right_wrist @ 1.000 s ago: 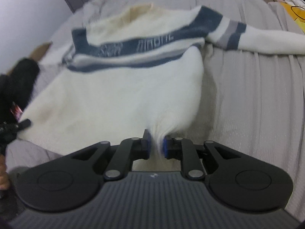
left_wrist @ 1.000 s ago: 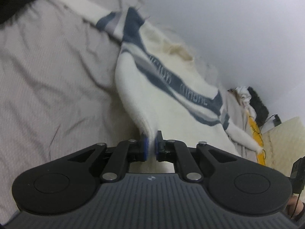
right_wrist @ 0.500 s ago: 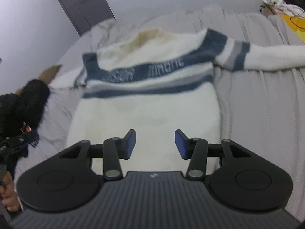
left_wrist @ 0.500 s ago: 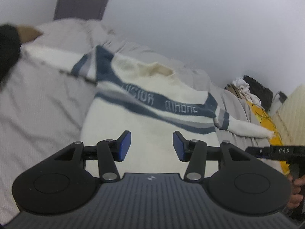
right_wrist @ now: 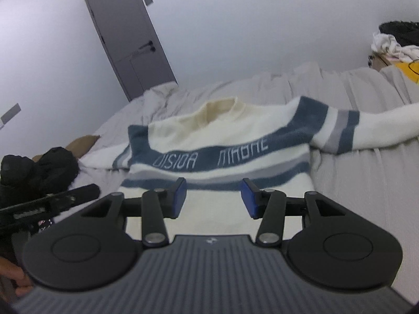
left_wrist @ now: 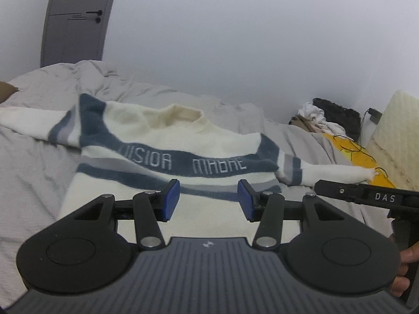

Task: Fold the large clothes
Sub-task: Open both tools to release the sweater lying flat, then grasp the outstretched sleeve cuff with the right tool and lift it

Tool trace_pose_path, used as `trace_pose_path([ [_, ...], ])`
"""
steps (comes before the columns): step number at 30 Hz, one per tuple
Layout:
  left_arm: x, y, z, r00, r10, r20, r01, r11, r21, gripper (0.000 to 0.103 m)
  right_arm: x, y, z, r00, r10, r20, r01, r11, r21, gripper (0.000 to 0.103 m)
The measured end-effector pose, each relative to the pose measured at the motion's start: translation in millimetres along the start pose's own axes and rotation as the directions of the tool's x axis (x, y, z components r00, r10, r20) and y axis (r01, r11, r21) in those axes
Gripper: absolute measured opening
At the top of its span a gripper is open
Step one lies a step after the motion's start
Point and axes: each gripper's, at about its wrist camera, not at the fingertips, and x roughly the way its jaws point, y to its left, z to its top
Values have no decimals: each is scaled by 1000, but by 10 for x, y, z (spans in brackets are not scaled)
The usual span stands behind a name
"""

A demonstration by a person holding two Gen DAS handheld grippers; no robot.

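Because the sweater (left_wrist: pixel 167 162) is thick, fuzzy knit, I judge it soft and floppy with some weight to it: it will sag and drag on the bed (left_wrist: pixel 31 172) if lifted by one point, so it wants a pinch at two matching spots, such as both corners of the near bottom edge or a shoulder and the hem below it. It lies face up and spread flat on the grey bed, collar toward the far wall, blue lettered band across the chest, one sleeve (left_wrist: pixel 28 125) stretched out to the left and the other sleeve (left_wrist: pixel 337 174) to the right, so no fold is made yet. The left gripper (left_wrist: pixel 208 200) hovers above the lower body of the sweater, its jaws having just been opening and now spread apart with nothing between the blue pads but the cloth seen beneath. The right gripper (right_wrist: pixel 214 197) hangs likewise over the lower body, jaws just opened and spread, pinching nothing. Each gripper shows at the edge of the other's view. No box or basket is in view; the only heap is a pile of clothes (left_wrist: pixel 324 121) beyond the bed on the right, and a dark garment (right_wrist: pixel 36 170) lies at the left.
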Motion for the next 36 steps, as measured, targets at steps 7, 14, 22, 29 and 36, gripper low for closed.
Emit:
trace_pose_path([
  [7, 233, 33, -248, 1000, 23, 16, -24, 999, 45, 58, 60, -33, -231, 998, -32, 58, 38, 994, -104, 50],
  [14, 351, 162, -383, 998, 62, 7, -62, 998, 33, 73, 119, -50, -253, 997, -64, 52, 69, 992, -110, 54],
  [22, 464, 270, -516, 996, 91, -5, -91, 996, 22, 98, 232, -216, -249, 986, -166, 27, 168, 984, -63, 68],
  [29, 493, 376, -542, 996, 93, -17, -93, 995, -19, 101, 240, -456, -127, 969, -242, 47, 241, 970, 34, 103],
  [36, 480, 454, -565, 995, 99, -18, -100, 994, -44, 101, 349, -1099, 117, 981, -185, -56, 194, 940, 281, 103],
])
